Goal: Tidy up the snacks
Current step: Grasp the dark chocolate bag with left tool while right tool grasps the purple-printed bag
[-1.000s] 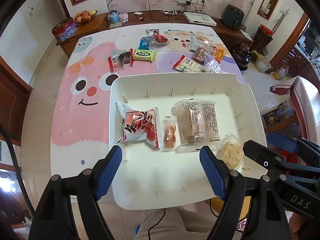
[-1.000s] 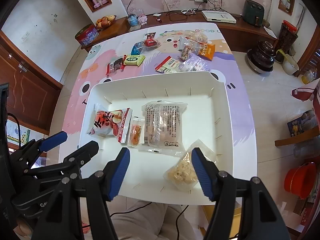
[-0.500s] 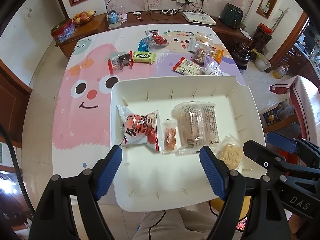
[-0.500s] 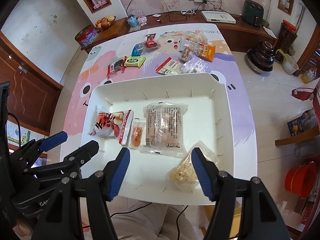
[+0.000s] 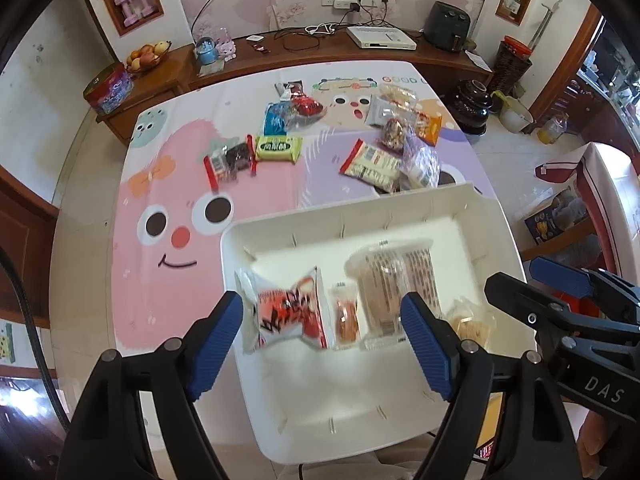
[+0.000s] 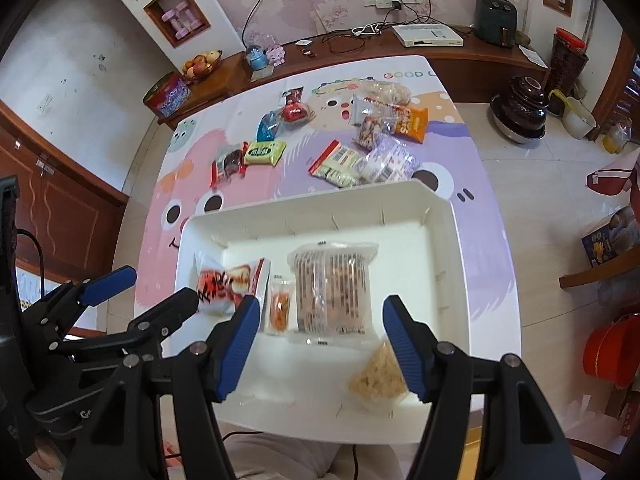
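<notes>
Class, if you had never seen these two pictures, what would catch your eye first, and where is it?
The big white tray at the table's near edge stands out, with four snack packets lined up inside, the red packet leftmost. Beyond it, loose snacks lie scattered on the pink cartoon tablecloth. Both hand-held grippers hover open over the tray.

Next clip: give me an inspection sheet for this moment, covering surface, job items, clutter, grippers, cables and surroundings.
Surface: table under a pink cartoon cloth.
Job's things: white tray holds four packets: red-and-white snack bag, small orange packet, large clear packet, clear bag of pale pieces. Loose snacks beyond the tray include the green packet and orange packet.
Clutter: nothing seen beyond the snacks.
Grippers: left gripper and right gripper open, empty, above the tray's near side.
Cables: black cords on the sideboard.
Surroundings: fruit bowl, tin, tiled floor.
</notes>
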`<state>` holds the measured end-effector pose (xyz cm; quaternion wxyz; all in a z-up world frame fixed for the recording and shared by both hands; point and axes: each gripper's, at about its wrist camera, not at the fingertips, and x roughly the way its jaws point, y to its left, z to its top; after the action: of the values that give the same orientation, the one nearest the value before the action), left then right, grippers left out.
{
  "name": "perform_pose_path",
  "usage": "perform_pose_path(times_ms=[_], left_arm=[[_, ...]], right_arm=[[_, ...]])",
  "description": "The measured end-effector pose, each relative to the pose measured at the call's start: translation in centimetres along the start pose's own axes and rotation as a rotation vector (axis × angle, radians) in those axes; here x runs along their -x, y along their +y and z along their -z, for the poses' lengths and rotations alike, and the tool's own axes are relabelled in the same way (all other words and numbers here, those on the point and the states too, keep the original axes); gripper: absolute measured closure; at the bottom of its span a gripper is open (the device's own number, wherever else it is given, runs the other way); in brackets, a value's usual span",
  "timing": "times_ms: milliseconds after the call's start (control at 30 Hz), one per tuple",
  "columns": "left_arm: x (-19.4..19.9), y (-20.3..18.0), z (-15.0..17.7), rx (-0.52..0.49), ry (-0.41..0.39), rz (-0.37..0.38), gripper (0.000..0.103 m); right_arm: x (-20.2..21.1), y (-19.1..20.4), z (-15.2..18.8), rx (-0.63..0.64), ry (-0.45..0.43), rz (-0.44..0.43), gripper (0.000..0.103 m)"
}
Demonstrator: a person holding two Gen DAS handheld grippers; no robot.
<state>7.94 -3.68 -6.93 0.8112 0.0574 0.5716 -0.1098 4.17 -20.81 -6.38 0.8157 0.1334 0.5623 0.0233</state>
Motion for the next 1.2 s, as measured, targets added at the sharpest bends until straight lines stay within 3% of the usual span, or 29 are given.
perform_pose_path(times_ms=[100, 233, 600, 800, 967, 1200], left_arm=[[-0.2, 1.1, -1.8, 0.009, -0.003, 0.014, 0.023], [-0.3, 3.3, -4.8, 0.005, -0.038, -0.028, 0.023], [-1.5, 10.5, -13.3, 0.043, -0.109, -0.089, 0.019], [-7.2, 12.5, -16.8, -0.133, -0.042, -0.039, 0.018], [-13.4, 12.5, -17.0, -0.294, 0.050, -0.076, 0.018], [-19.8, 11.0, -16.3, -0.457, 0.121, -0.120, 0.018]], right_arm=[[-0.1, -0.1, -1.3, -0.008, -0.007, 0.001, 0.039], [0.1, -0.3, -3.7, -0.004, -0.031, 0.025, 0.039], [-0.3, -2.4, -13.0, -0.055, -0.092, 0.082, 0.039], [-5.2, -4.7, -16.5, -0.143, 0.001, 0.082, 0.039], [-10.5, -6.9, -17.0, -0.224, 0.127, 0.070, 0.039], [-16.2, -8.9, -16.5, -0.304, 0.241, 0.077, 0.039]])
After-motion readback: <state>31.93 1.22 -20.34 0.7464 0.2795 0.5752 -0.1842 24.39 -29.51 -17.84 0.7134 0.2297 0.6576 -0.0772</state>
